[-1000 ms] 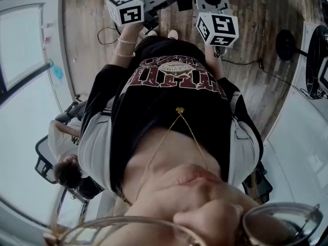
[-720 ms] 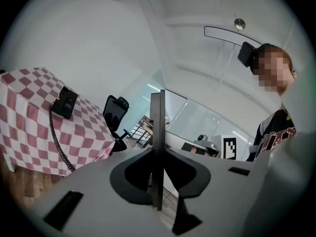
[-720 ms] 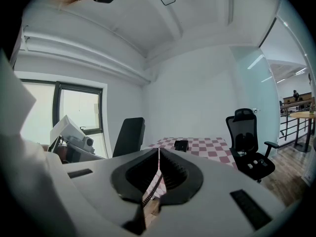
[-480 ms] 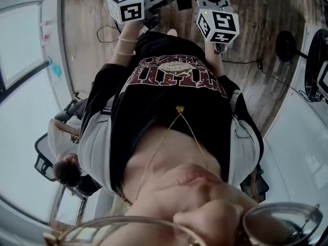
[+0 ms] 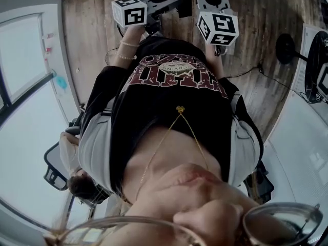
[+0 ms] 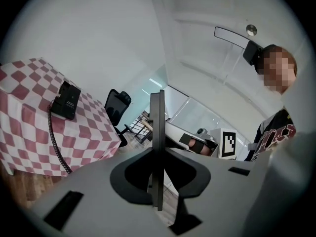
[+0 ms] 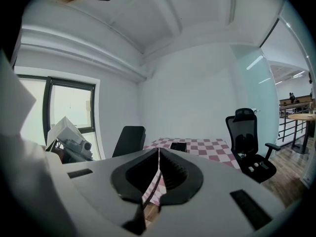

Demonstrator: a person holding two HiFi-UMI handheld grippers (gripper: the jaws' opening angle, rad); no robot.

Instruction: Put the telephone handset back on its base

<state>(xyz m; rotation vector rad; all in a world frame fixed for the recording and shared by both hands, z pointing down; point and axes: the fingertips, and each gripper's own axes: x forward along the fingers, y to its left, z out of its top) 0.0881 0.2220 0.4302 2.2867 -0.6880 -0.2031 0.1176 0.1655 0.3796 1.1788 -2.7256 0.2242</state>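
Telephone (image 6: pixel 65 100) black, its coiled cord (image 6: pixel 55 142) hanging over red-checked tablecloth (image 6: pixel 29 127); well apart from left gripper (image 6: pixel 157 95) and right gripper (image 7: pixel 158 151), both with jaws together, empty.

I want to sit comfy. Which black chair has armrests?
The right chair, beside the checkered table: it has armrests and a headrest. The left chair shows only a plain back.

At the left of the left gripper view, the tablecloth (image 6: pixel 29 127) is checked in red and white, and the telephone (image 6: pixel 66 101) and its coiled cord (image 6: pixel 53 142) are black, as is the office chair (image 6: pixel 117 105) near the middle. In the head view, the floor (image 5: pixel 92 50) along the top is brown wood planking. The person's shirt (image 5: pixel 169 106) is black with a dark red print.
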